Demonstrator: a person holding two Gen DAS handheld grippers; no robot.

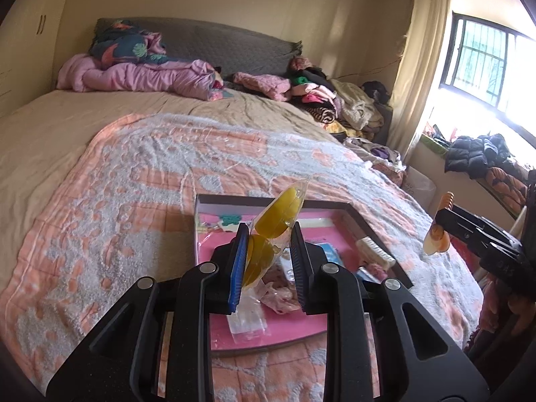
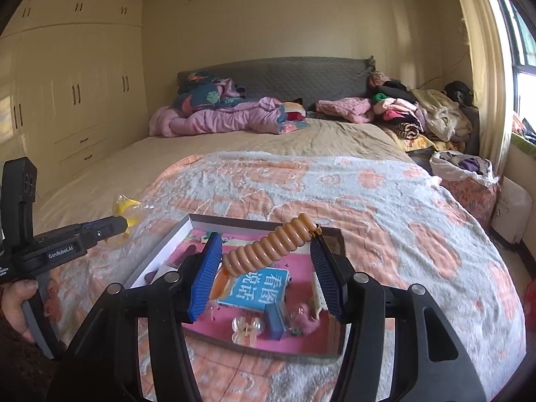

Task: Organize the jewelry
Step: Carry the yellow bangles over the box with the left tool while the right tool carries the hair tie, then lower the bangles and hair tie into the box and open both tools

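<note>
Tongs are both clamped: left gripper [image 1: 269, 251] on a yellow packet [image 1: 279, 216], right gripper [image 2: 266, 261] on a coiled band [image 2: 271, 246]. Slippery plastic could slide out and miss the tray [image 1: 382, 231].

Tray [image 2: 197, 221] on bed [image 2: 368, 181], booklet [image 2: 258, 288] in tray, bedding [image 1: 140, 73] behind.

Cream wardrobe [image 2: 67, 100], grey headboard [image 2: 301, 77], barred sunlit window [image 1: 485, 67]

Both grippers, left gripper [image 1: 269, 261] and right gripper [image 2: 268, 271]: black plastic linkage arms, silver round pivot screws, blue ribbed pads inside jaws. White "GenRobot.AI" lettering behind left jaws. Dark fuzzy sleeve [image 2: 20, 365].
</note>
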